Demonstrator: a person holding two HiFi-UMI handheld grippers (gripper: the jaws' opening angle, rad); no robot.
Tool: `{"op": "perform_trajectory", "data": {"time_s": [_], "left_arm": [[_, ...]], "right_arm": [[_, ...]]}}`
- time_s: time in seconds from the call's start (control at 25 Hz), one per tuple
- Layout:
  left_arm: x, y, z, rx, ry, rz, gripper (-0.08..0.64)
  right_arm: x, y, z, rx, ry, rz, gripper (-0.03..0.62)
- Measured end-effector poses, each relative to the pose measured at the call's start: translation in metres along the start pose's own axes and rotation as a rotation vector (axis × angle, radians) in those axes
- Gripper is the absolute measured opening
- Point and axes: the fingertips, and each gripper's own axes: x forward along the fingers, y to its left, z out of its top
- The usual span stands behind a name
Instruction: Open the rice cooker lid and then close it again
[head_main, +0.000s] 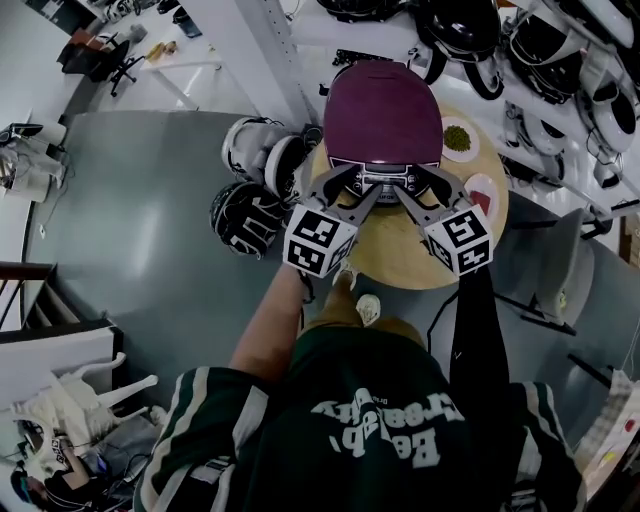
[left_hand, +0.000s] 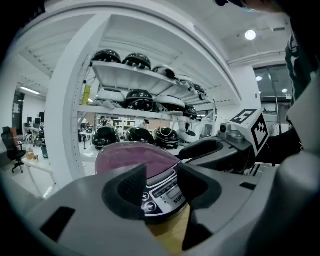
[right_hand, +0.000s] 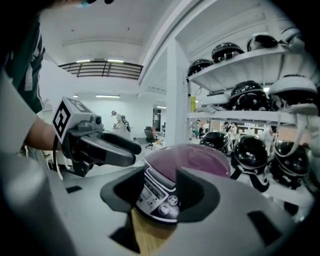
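Note:
The rice cooker (head_main: 383, 115) has a maroon domed lid, which is down, and a silver control panel (head_main: 385, 181) at its front. It stands on a round wooden table (head_main: 400, 255). My left gripper (head_main: 352, 192) and right gripper (head_main: 428, 192) hover side by side just in front of the panel, both open with nothing between the jaws. In the left gripper view the cooker (left_hand: 132, 157) shows beyond the open left gripper (left_hand: 160, 187), with the right gripper (left_hand: 215, 150) beside it. The right gripper view shows the cooker (right_hand: 192, 160) past the open right gripper (right_hand: 160, 192).
Two small plates sit on the table right of the cooker, one with green contents (head_main: 459, 138) and one pink (head_main: 481, 190). Helmets (head_main: 250, 215) lie on the floor left of the table. Shelves of helmets (head_main: 560, 50) stand behind. A grey chair (head_main: 560, 270) is at the right.

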Motion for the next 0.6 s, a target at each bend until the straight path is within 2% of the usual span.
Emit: {"op": "perform_trajectory", "data": {"time_s": [0.16, 0.28, 0.48, 0.6], "left_arm": [[0.004, 0.021, -0.002, -0.036, -0.001, 0.022, 0.195], [0.004, 0.030, -0.004, -0.043, 0.000, 0.028, 0.195], [-0.001, 0.044, -0.008, -0.062, -0.003, 0.039, 0.195], [-0.003, 0.051, -0.008, -0.075, -0.013, 0.049, 0.195]], "right_arm": [[0.017, 0.002, -0.001, 0.033, 0.029, 0.056, 0.201], [0.028, 0.011, -0.011, 0.048, 0.093, 0.102, 0.201], [0.038, 0.011, -0.017, 0.068, 0.180, 0.115, 0.189], [0.039, 0.013, -0.018, 0.046, 0.225, 0.125, 0.195]]}}
